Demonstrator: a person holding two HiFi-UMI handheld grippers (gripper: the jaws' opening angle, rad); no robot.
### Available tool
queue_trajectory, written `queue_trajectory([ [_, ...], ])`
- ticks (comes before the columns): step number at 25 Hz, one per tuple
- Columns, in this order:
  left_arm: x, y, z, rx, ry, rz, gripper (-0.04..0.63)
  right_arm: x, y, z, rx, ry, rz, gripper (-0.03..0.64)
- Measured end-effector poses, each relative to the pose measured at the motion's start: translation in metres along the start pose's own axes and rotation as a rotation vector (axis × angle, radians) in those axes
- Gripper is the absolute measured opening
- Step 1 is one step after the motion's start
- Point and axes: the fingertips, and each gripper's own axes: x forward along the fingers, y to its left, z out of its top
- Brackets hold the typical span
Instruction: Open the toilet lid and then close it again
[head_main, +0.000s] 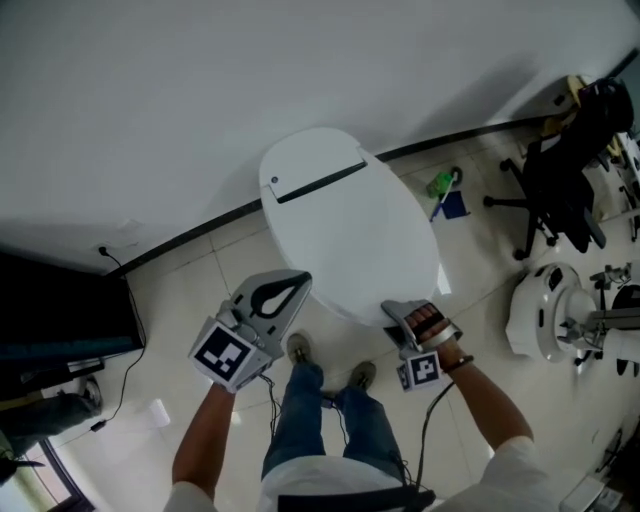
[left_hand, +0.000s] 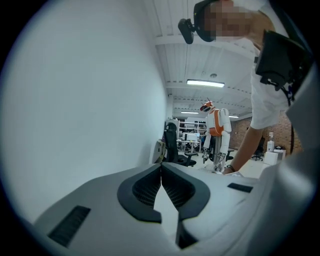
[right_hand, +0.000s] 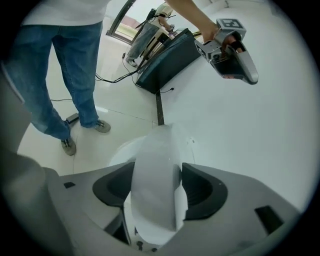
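Observation:
The white toilet lid (head_main: 350, 230) lies down flat over the bowl against the wall, with its black hinge line at the back. My right gripper (head_main: 397, 309) sits at the lid's front rim. In the right gripper view the lid's rim (right_hand: 155, 175) runs between the jaws of the right gripper (right_hand: 156, 172), which stand apart around it with a slim gap at the right pad. My left gripper (head_main: 298, 285) hovers by the lid's front left, touching nothing. Its pads meet at the tips in the left gripper view (left_hand: 161, 167), with nothing between them. The left gripper (right_hand: 235, 55) also shows in the right gripper view.
The person's shoes (head_main: 298, 348) stand on the tiled floor just in front of the toilet. A black cabinet (head_main: 60, 310) stands at the left, with cables on the floor. A green bottle (head_main: 443, 184), a black office chair (head_main: 560, 180) and a white robot (head_main: 560, 320) are at the right.

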Motion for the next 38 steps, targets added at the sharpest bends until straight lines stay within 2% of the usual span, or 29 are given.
queue_trajectory([
  [6,0.017,-0.021,-0.046,0.02,-0.036,0.06,0.003,0.065,0.094,-0.017,0.073,0.007,0.069,0.305],
  [11,0.025,-0.044,-0.08,0.02,-0.025,0.067,0.003,0.11,0.15,-0.029,0.137,0.054,0.167,0.305],
  [15,0.023,-0.055,-0.097,0.02,-0.002,0.065,0.003,0.131,0.162,-0.025,0.206,0.091,0.237,0.305],
  [20,0.015,-0.058,-0.103,0.004,0.007,0.083,0.003,0.139,0.16,-0.024,0.267,0.099,0.257,0.305],
  [22,0.012,-0.058,-0.102,0.007,0.013,0.09,0.003,0.136,0.156,-0.022,0.33,0.1,0.277,0.305],
  [25,0.007,-0.062,-0.091,0.014,0.021,0.091,0.003,0.115,0.127,-0.02,0.479,0.087,0.215,0.305],
  [28,0.0,-0.068,-0.066,0.005,0.041,0.092,0.003,0.055,0.059,-0.005,0.657,0.001,0.105,0.305],
  [31,-0.005,-0.079,-0.027,0.003,0.054,0.086,0.003,-0.028,-0.014,0.012,0.827,-0.13,0.047,0.305],
  [35,-0.013,-0.101,0.03,-0.007,0.024,0.079,0.003,-0.141,-0.097,0.03,1.095,-0.37,-0.017,0.305],
  [38,-0.015,-0.122,0.069,-0.005,-0.008,0.07,0.003,-0.21,-0.138,0.027,1.173,-0.492,-0.122,0.305],
])
